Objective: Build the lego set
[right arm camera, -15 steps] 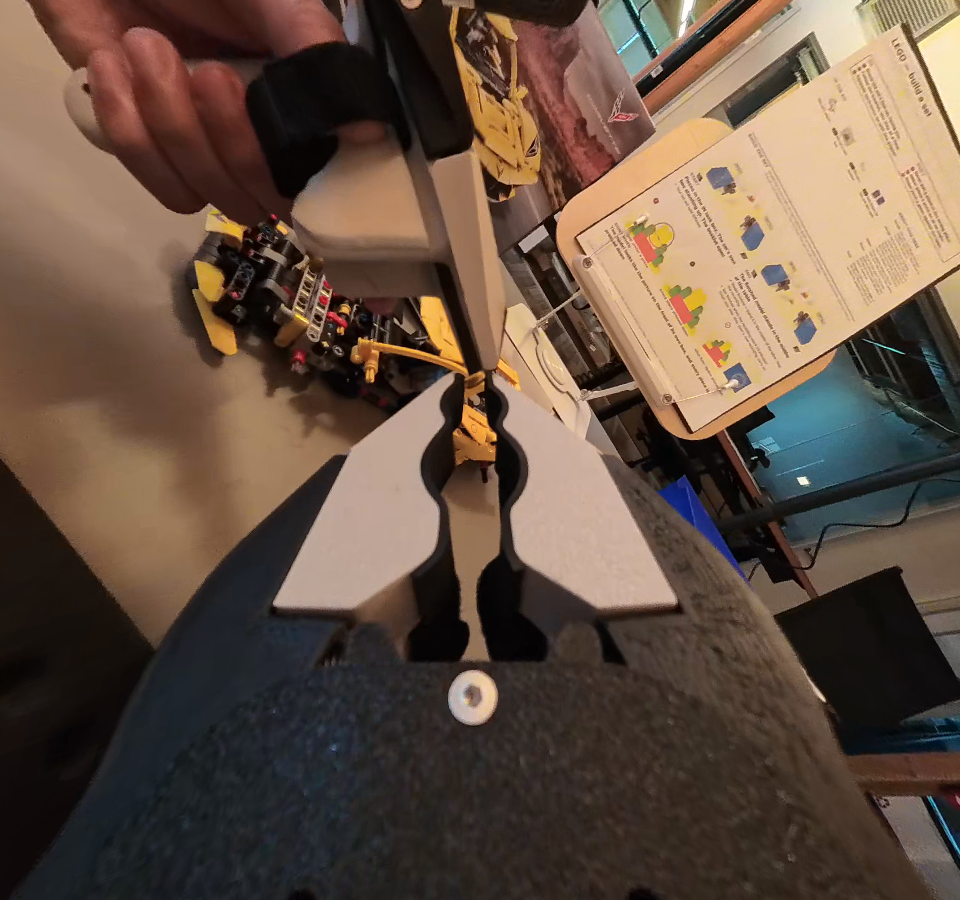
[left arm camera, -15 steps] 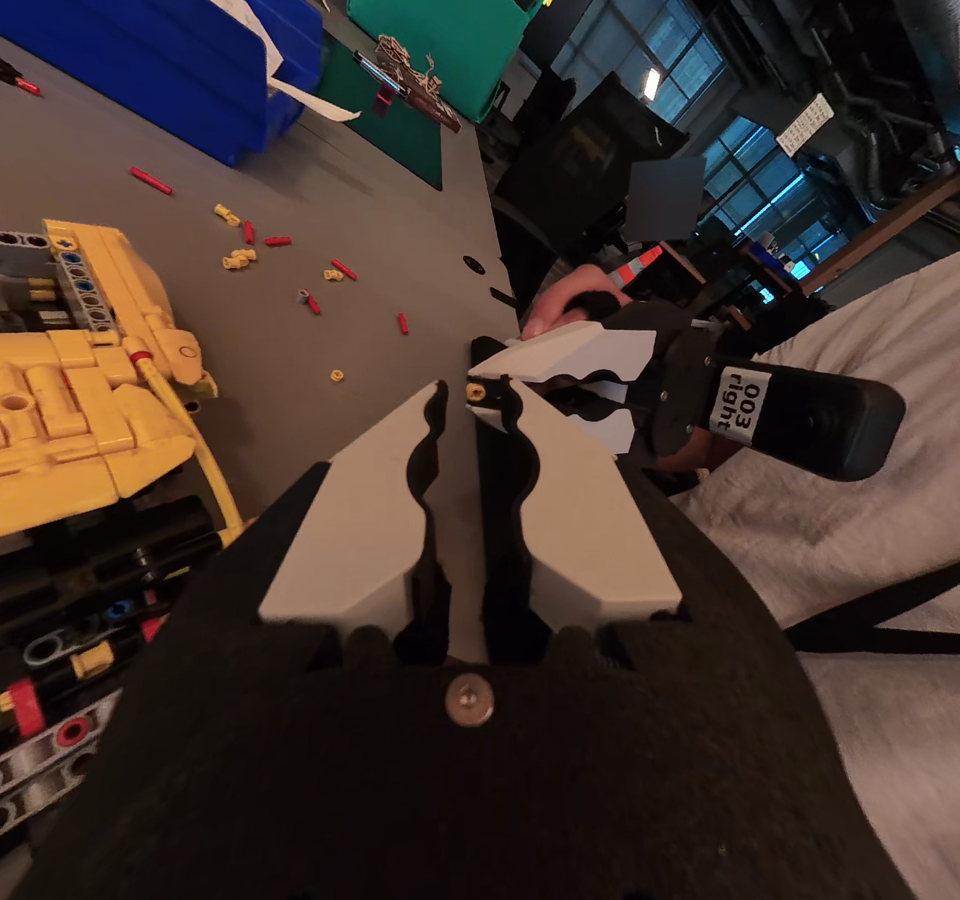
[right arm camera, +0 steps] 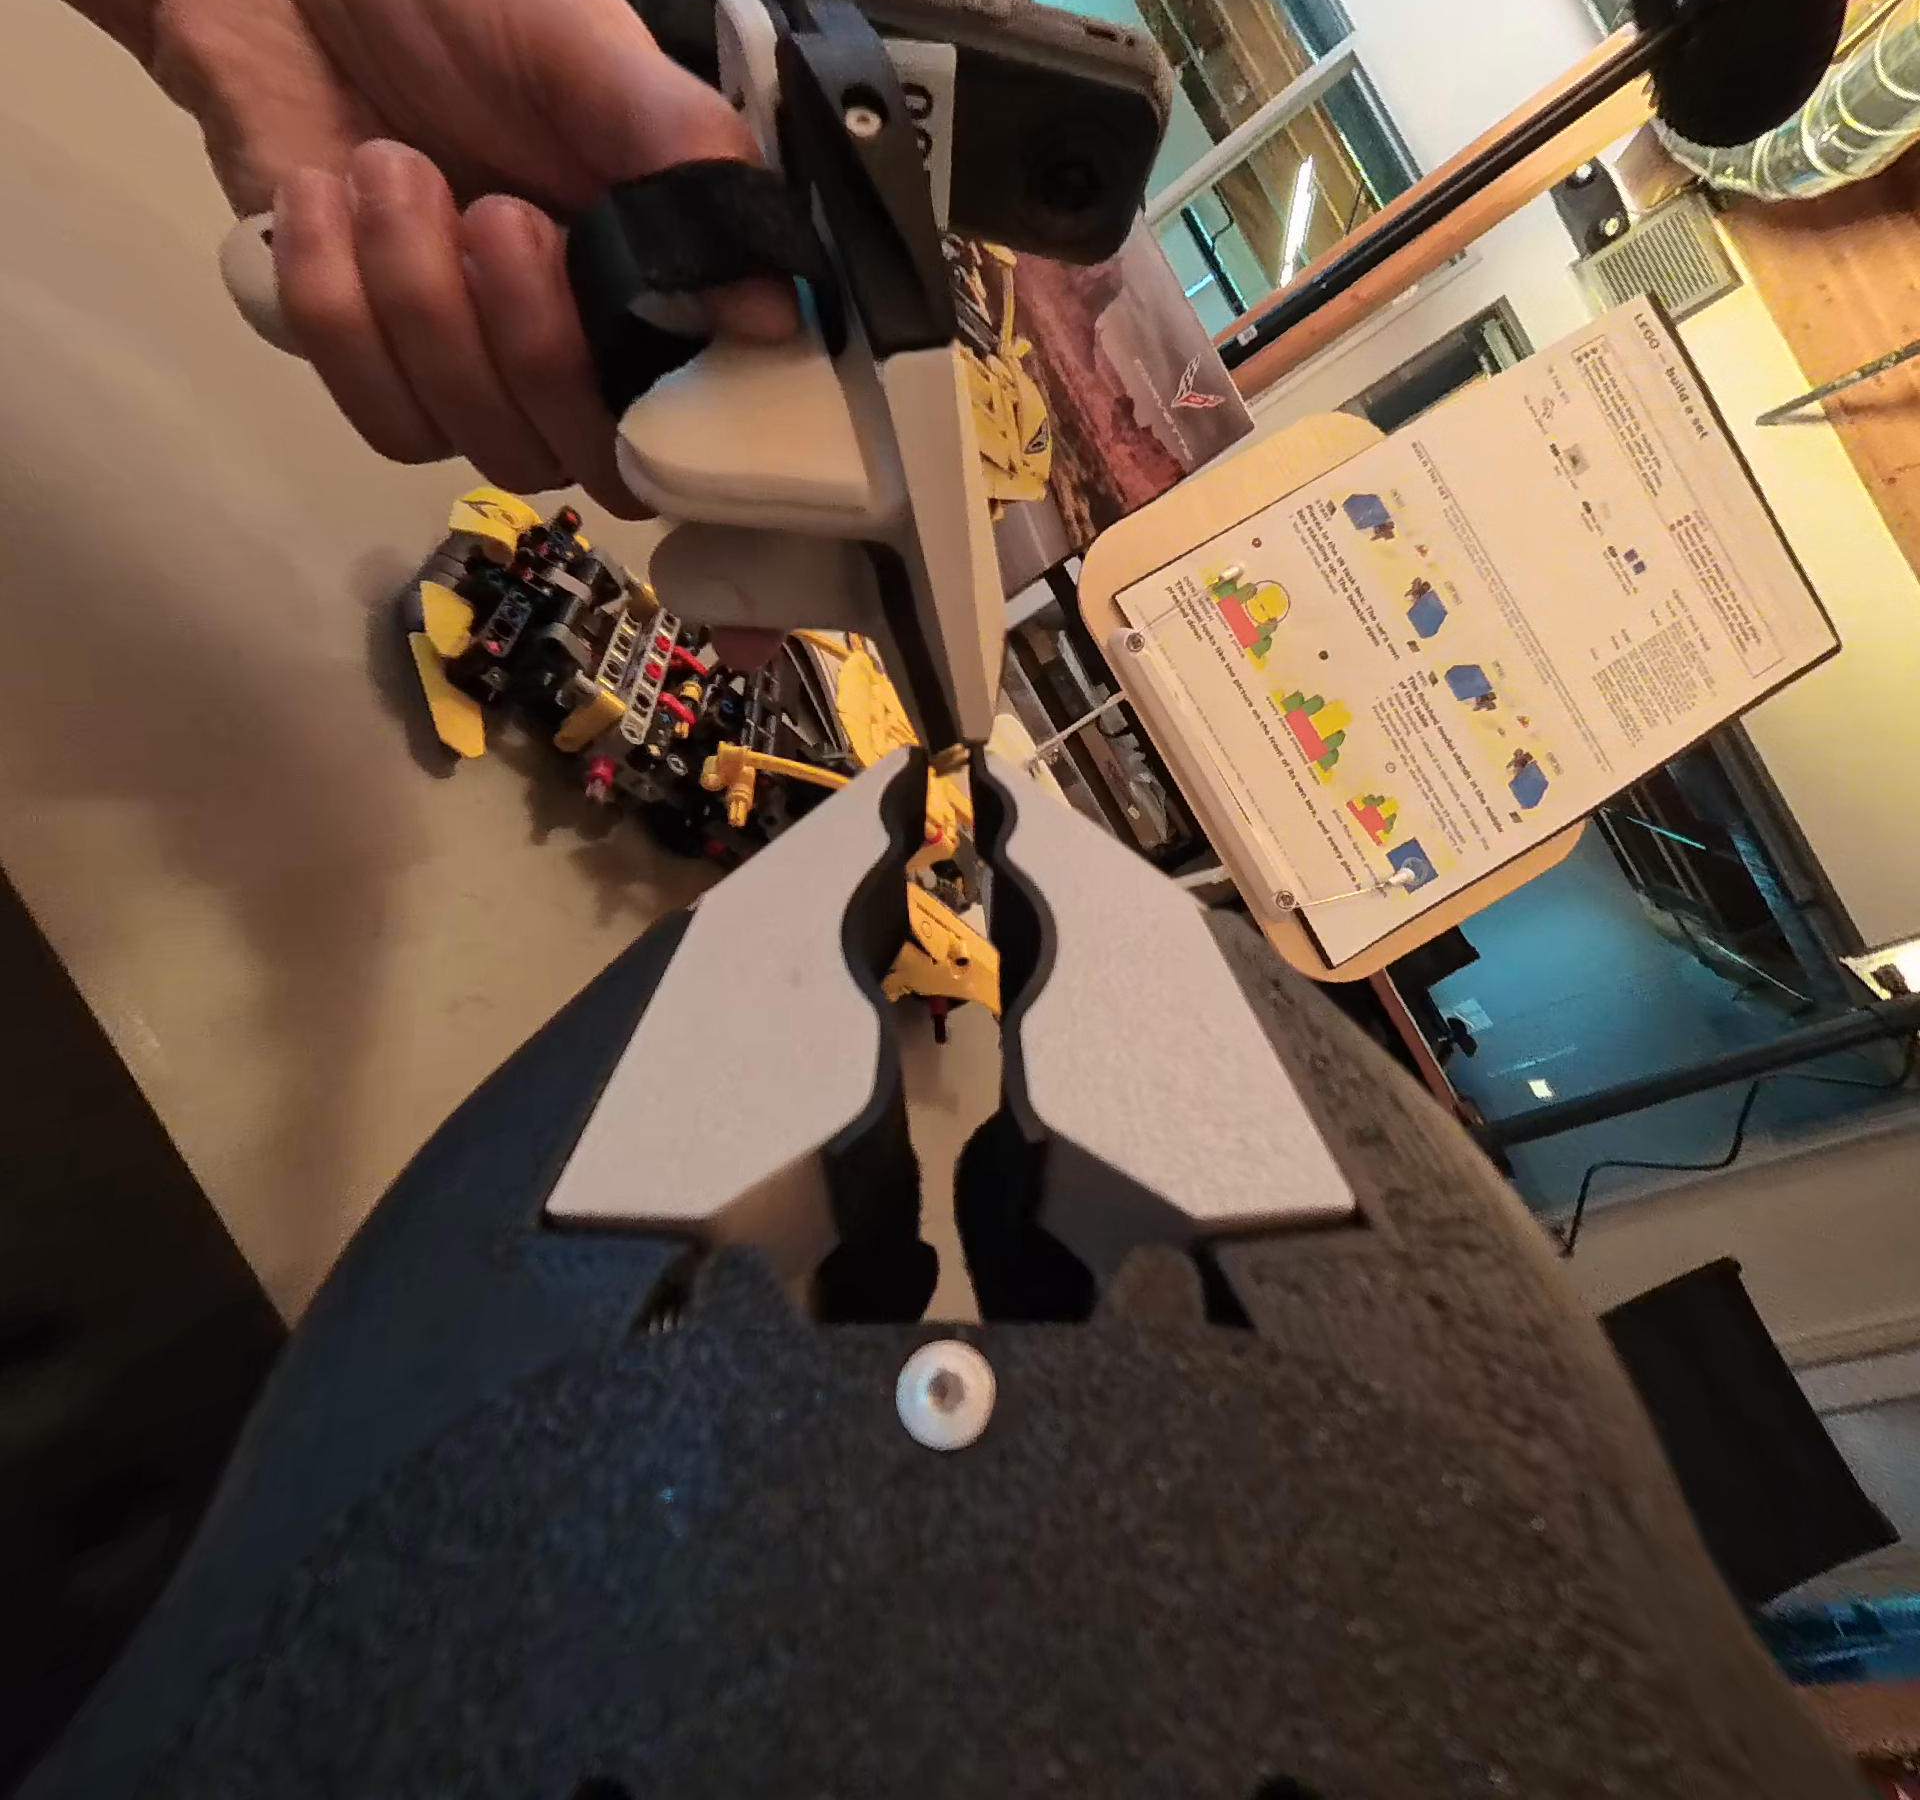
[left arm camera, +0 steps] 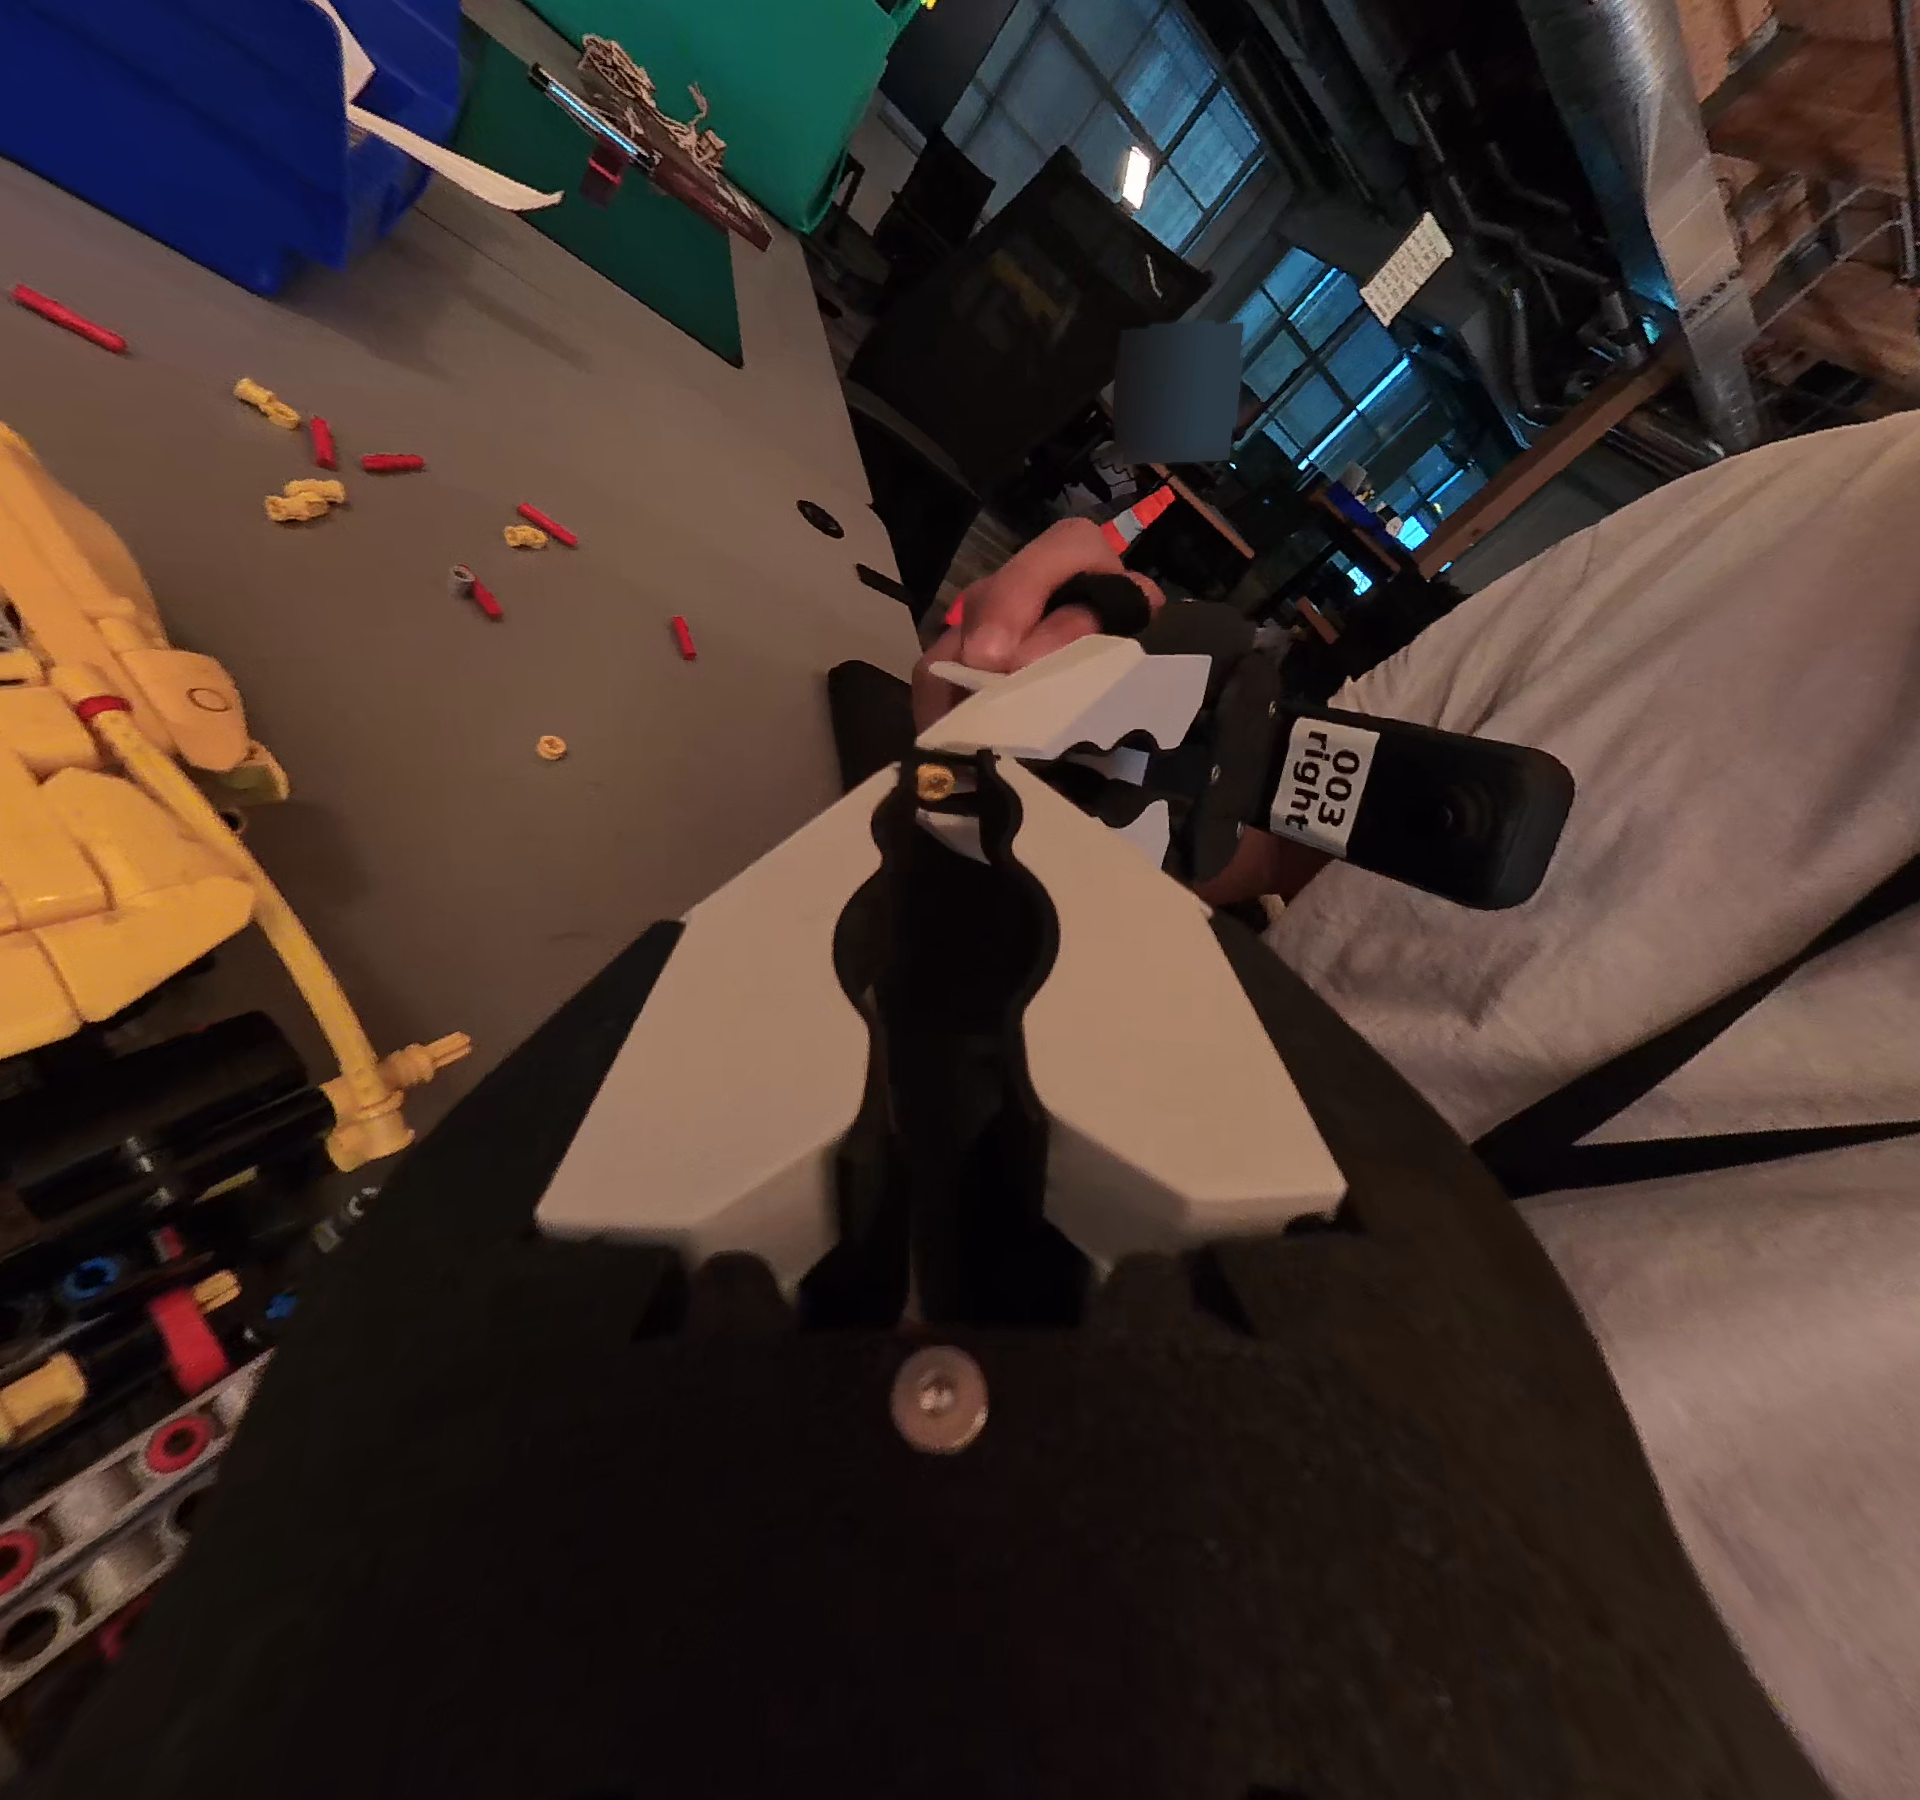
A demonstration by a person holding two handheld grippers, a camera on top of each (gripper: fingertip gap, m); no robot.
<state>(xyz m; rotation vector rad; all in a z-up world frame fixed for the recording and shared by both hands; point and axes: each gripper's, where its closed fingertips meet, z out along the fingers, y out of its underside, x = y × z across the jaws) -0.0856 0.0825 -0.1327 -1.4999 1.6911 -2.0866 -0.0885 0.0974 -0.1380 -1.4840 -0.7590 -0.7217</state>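
Both hand-held grippers now nearer, tips meeting on a small yellow piece [left arm camera: 932, 782], half hidden; holder unclear.

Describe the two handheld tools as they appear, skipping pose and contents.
Each tool, left and right, has two pale grey wedge fingers with wavy black inner edges, a black textured body and a silver centre screw. A black camera with a white label rides on top; a black strap crosses the grip.

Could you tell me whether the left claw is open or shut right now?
Shut on a small yellow piece: the left claw pinches it at its tips, which nearly meet.
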